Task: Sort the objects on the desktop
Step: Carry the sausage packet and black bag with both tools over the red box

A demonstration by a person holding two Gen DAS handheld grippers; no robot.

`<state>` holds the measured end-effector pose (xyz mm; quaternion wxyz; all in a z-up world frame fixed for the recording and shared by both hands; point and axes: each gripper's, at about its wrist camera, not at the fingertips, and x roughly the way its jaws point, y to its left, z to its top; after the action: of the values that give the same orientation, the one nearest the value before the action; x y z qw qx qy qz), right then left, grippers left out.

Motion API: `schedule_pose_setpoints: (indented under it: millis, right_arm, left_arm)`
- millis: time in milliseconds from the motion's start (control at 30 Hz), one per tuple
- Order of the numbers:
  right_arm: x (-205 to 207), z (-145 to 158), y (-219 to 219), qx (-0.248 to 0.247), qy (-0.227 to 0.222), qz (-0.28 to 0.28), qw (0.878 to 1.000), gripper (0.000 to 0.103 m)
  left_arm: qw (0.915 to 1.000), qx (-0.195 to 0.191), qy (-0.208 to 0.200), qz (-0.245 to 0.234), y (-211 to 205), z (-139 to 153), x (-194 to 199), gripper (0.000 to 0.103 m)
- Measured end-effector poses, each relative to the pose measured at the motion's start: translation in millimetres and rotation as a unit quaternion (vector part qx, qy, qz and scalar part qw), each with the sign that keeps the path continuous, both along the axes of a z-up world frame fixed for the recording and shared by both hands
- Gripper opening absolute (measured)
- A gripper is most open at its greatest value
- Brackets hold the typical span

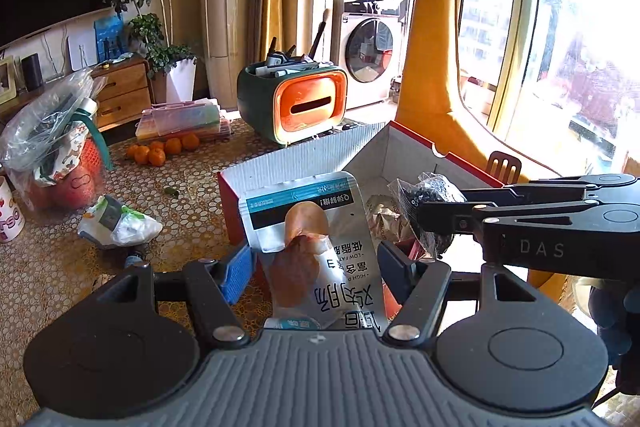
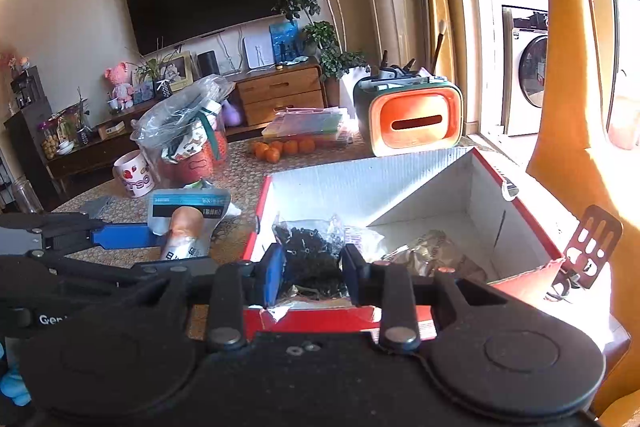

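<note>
- The sausage packet [image 1: 316, 247], a silver pouch with a teal band, was seen at lower centre of the left wrist view, upright between the left gripper [image 1: 316, 267] pads. The jaws stood fairly wide, yet the packet did not drop; whether it was firmly clamped could not be told.
- In the right wrist view the same packet [image 2: 186, 227] was recorded at centre left, outside the red box [image 2: 316, 319] and just beside its left wall.
- The bag of dark pieces [image 2: 310, 251] was found at lower centre of the right wrist view, between the right gripper [image 2: 312, 271] pads above the near wall of the box. The jaws were set narrow about it and it was judged to be held.
- A crinkled brown wrapper [image 2: 432, 255] was noted already lying inside the box, to the right of the bag.
- Risk: the packet was judged liable to slip or tilt, the hold being low on a slick pouch; a fall outside the box wall would follow.
- Risk: the two grippers were close together at the right of the left wrist view; contact between them was judged possible if both were moved over the box at once.
- Risk: the thin bag could be snagged on the torn near rim of the box.
</note>
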<state>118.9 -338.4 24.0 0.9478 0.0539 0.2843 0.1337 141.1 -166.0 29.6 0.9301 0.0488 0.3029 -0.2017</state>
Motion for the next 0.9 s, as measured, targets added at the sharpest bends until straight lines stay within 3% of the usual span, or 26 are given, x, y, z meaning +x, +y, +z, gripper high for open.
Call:
schedule_pose_setpoints:
  millis: [400, 900]
  right_arm:
    - [38.6, -14.7, -47.8, -0.003, 0.012, -0.046, 0.999, 0.031]
    - [91.3, -48.7, -60.8, -0.037, 0.049, -0.056, 0.997, 0.031]
  left_arm:
    - [0.9990, 0.013, 0.037, -0.022, -42.1, -14.9, 53.3, 0.067]
    - [0.9935, 0.048, 0.099, -0.028, -77.1, -47.7, 133.1, 0.067]
